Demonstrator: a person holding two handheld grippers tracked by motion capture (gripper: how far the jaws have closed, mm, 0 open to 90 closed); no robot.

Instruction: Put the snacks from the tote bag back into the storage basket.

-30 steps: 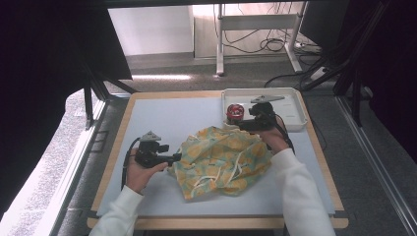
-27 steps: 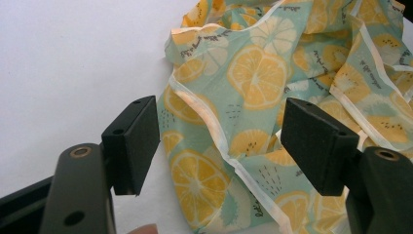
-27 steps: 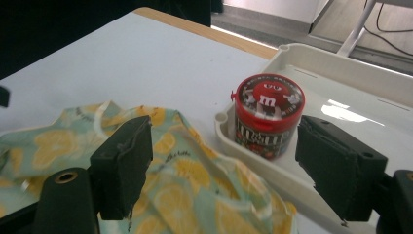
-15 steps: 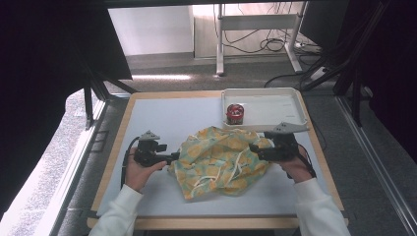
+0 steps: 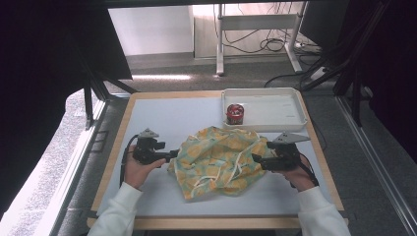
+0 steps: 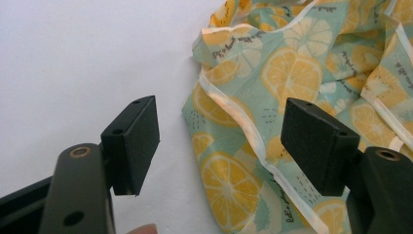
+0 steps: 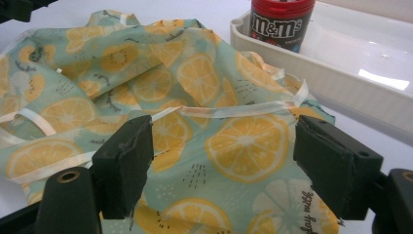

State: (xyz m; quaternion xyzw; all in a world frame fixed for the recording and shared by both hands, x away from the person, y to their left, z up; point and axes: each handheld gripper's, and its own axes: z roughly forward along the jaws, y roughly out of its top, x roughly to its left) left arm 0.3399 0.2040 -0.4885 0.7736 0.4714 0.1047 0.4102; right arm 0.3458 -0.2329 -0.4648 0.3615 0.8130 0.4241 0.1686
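Observation:
A crumpled mint cloth with orange-slice print and cream ties (image 5: 219, 156) lies in the middle of the table. My left gripper (image 5: 172, 154) is at the cloth's left edge, open, with the hem lying between its pads (image 6: 139, 141); the cloth (image 6: 292, 97) spreads to the right in the left gripper view. At the cloth's right edge my right gripper (image 5: 255, 160) is open too, its jaws low over the fabric (image 7: 195, 112). A red M&M's tub (image 5: 235, 113) stands in the white tray (image 5: 280, 115), seen again as the tub (image 7: 281, 22) in the tray (image 7: 370, 83).
The white tray sits at the table's back right corner, just behind the cloth. The pale table top (image 5: 167, 115) has a wooden rim (image 5: 110, 162). Bare surface (image 6: 73, 58) lies left of the cloth. Dark frames and cables stand beyond the table.
My right gripper has come back from the tray, leaving the red tub there, and now sits low at the cloth's right edge. My left gripper has barely moved.

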